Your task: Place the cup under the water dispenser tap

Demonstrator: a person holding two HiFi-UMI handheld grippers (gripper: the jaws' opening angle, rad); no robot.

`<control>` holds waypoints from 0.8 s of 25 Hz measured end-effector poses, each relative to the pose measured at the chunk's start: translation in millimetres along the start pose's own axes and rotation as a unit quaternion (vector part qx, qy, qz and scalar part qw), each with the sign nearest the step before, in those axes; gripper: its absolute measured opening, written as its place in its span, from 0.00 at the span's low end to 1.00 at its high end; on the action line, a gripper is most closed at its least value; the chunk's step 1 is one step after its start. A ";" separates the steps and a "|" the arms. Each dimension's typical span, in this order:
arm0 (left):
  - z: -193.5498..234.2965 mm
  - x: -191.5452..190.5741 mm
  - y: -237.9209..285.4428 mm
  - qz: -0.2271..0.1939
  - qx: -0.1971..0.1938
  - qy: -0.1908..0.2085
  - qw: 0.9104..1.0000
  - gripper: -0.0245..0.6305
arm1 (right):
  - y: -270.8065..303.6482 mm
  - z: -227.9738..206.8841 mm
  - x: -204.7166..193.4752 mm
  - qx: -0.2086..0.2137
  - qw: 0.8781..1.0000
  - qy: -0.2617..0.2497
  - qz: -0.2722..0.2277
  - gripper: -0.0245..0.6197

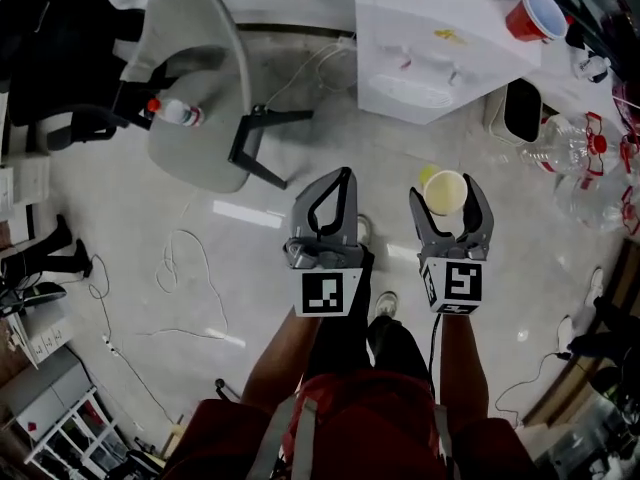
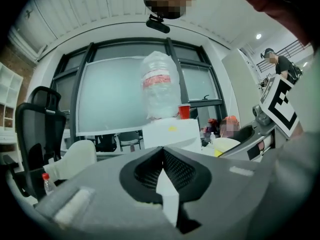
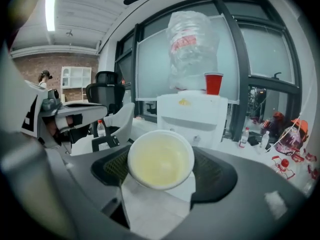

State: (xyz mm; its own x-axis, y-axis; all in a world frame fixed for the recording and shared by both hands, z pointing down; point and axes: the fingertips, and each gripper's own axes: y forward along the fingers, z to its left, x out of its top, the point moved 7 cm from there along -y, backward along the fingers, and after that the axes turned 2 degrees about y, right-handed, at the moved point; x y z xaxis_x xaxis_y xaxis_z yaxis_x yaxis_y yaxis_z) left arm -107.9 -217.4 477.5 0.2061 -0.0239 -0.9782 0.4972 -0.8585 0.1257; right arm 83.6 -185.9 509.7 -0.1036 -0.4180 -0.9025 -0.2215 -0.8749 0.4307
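Fingers of right gripper holding cup, left gripper fingers together, dispenser, chair, pale floor

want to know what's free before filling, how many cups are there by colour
pale yellow disposable cup, in the right gripper: 1
red plastic cup, on top of the white water dispenser: 1
total: 2

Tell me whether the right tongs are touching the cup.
Touching. The right gripper view shows the cup clamped between the right tongs, which press against both its sides.
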 end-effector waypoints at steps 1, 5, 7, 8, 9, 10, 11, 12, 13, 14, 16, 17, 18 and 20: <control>0.5 -9.4 5.6 0.002 -0.001 -0.002 1.000 0.04 | 9.2 -1.4 -7.6 -0.001 1.000 0.002 0.005 0.60; 3.3 -47.2 26.2 0.011 -0.011 0.004 1.000 0.04 | 46.5 -4.6 -36.9 -0.001 1.000 0.009 0.020 0.60; 4.0 -67.0 35.8 0.019 -0.013 0.004 1.000 0.04 | 63.8 -6.8 -50.6 -0.001 1.000 0.010 0.026 0.60; 3.9 -76.5 39.9 0.022 -0.013 0.003 1.000 0.04 | 71.4 -7.9 -57.2 0.000 1.000 0.010 0.030 0.60; 3.6 -85.7 43.5 0.026 -0.014 0.000 1.000 0.04 | 78.6 -9.0 -63.7 0.000 0.999 0.009 0.033 0.60; 3.1 -94.8 47.0 0.028 -0.014 -0.002 0.999 0.04 | 85.6 -9.9 -70.3 0.000 0.999 0.008 0.037 0.60; 2.7 -103.7 50.4 0.030 -0.015 -0.005 0.999 0.04 | 92.5 -10.6 -76.6 0.000 0.999 0.008 0.041 0.60; 2.2 -112.3 53.8 0.032 -0.016 -0.008 0.999 0.04 | 99.1 -11.0 -82.8 0.001 0.999 0.007 0.043 0.60; 1.8 -120.6 57.1 0.032 -0.017 -0.010 0.999 0.04 | 105.5 -11.2 -88.8 0.001 0.999 0.007 0.045 0.60; 1.1 -128.8 60.1 0.033 -0.020 -0.010 0.999 0.04 | 111.6 -11.5 -94.6 0.001 0.999 0.007 0.047 0.61; -0.8 -143.9 65.1 0.036 -0.027 -0.006 0.999 0.04 | 122.1 -11.9 -105.5 0.001 0.999 0.009 0.050 0.60; -1.9 -150.8 66.9 0.038 -0.030 -0.004 0.999 0.04 | 126.4 -12.0 -110.9 0.001 0.999 0.009 0.052 0.60; -2.9 -157.4 68.3 0.041 -0.031 -0.005 0.999 0.04 | 130.4 -12.2 -116.0 0.001 0.998 0.009 0.054 0.60; -4.1 -169.5 71.2 0.044 -0.029 -0.013 0.999 0.04 | 138.7 -13.4 -125.1 0.003 0.998 0.008 0.057 0.61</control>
State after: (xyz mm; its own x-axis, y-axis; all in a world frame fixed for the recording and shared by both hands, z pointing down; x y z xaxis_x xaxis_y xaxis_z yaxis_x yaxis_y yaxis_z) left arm -103.9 -272.4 652.9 0.2292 -0.1123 -0.9669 0.5255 -0.8218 0.2200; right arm 78.8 -258.2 682.4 -0.1119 -0.5184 -0.8478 -0.2150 -0.8203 0.5300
